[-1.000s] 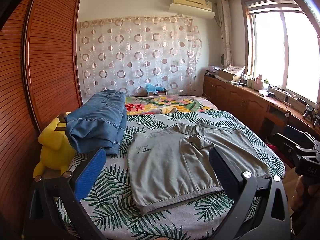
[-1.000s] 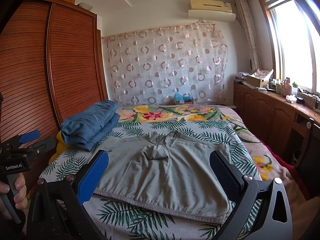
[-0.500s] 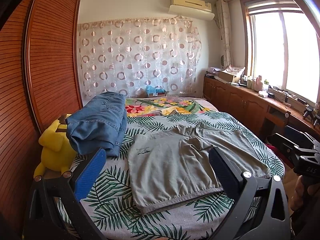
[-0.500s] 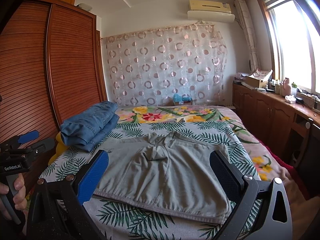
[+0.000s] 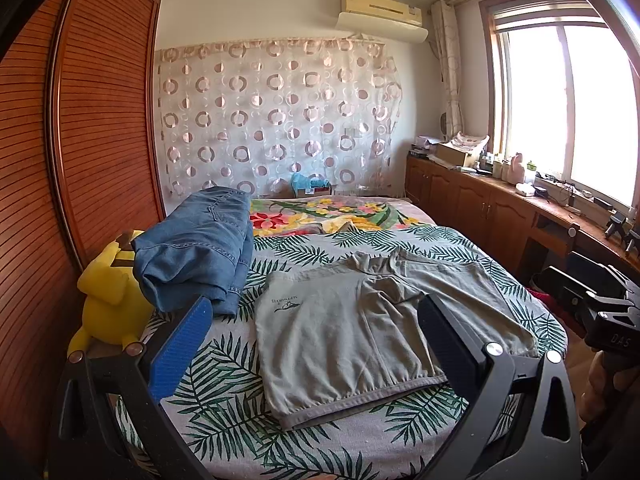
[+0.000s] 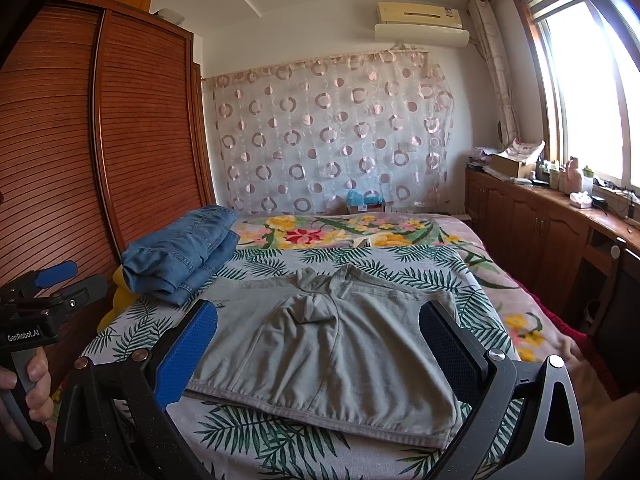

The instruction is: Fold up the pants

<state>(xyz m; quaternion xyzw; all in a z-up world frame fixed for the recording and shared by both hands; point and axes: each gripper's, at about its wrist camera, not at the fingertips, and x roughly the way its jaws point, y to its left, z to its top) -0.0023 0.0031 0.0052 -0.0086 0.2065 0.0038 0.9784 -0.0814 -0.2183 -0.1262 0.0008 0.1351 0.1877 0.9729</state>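
Note:
Grey pants [image 5: 360, 320] lie flat on the leaf-print bed [image 5: 224, 412], waistband toward the near edge, a small logo at their left. In the right wrist view the same grey pants [image 6: 332, 356] fill the middle. My left gripper [image 5: 316, 344] is open above the near edge of the bed, its fingers framing the pants and holding nothing. My right gripper [image 6: 320, 356] is also open and empty, hovering before the pants' hem. The left gripper's body [image 6: 36, 304] shows at the far left, held by a hand [image 6: 28, 384].
Folded blue jeans [image 5: 200, 248] lie on the bed's left, partly over a yellow plush toy [image 5: 108, 304]. A wooden wardrobe [image 5: 92, 128] runs along the left, cabinets [image 5: 500, 208] with clutter along the right under a window. A flowered blanket [image 5: 332, 216] covers the far end.
Both views have drifted only slightly; the pants and jeans lie as before and both grippers stay open.

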